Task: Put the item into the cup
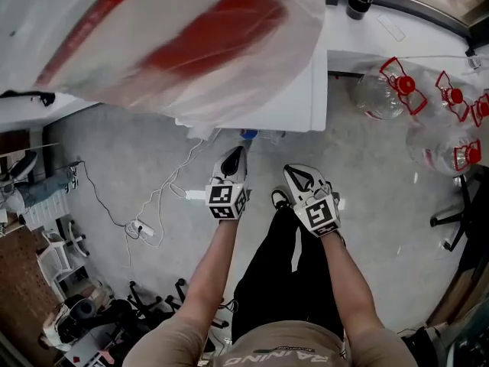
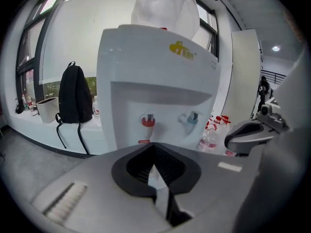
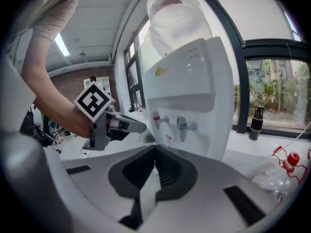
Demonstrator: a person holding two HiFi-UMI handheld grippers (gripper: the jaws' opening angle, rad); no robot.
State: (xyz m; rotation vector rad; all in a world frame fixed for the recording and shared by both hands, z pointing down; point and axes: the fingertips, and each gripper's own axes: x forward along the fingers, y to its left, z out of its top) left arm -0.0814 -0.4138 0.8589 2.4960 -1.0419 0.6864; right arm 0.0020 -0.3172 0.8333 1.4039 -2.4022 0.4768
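I stand facing a white water dispenser (image 1: 294, 102) that carries a bottle wrapped in a plastic bag (image 1: 176, 37). My left gripper (image 1: 235, 156) and right gripper (image 1: 296, 174) hang side by side over the floor in front of it, both shut with nothing between the jaws. The left gripper view looks past my left gripper (image 2: 154, 148) at the dispenser's red tap (image 2: 148, 121) and blue tap (image 2: 192, 118). The right gripper view looks past my right gripper (image 3: 154, 148) at the same taps and the left gripper (image 3: 114, 123). No cup or item shows in any view.
Empty clear bottles with red caps (image 1: 401, 90) lie on the floor to the right. A power strip with cables (image 1: 141, 228) lies to the left. A black backpack (image 2: 75, 98) sits on the window ledge; a black flask (image 3: 256, 122) stands on the sill.
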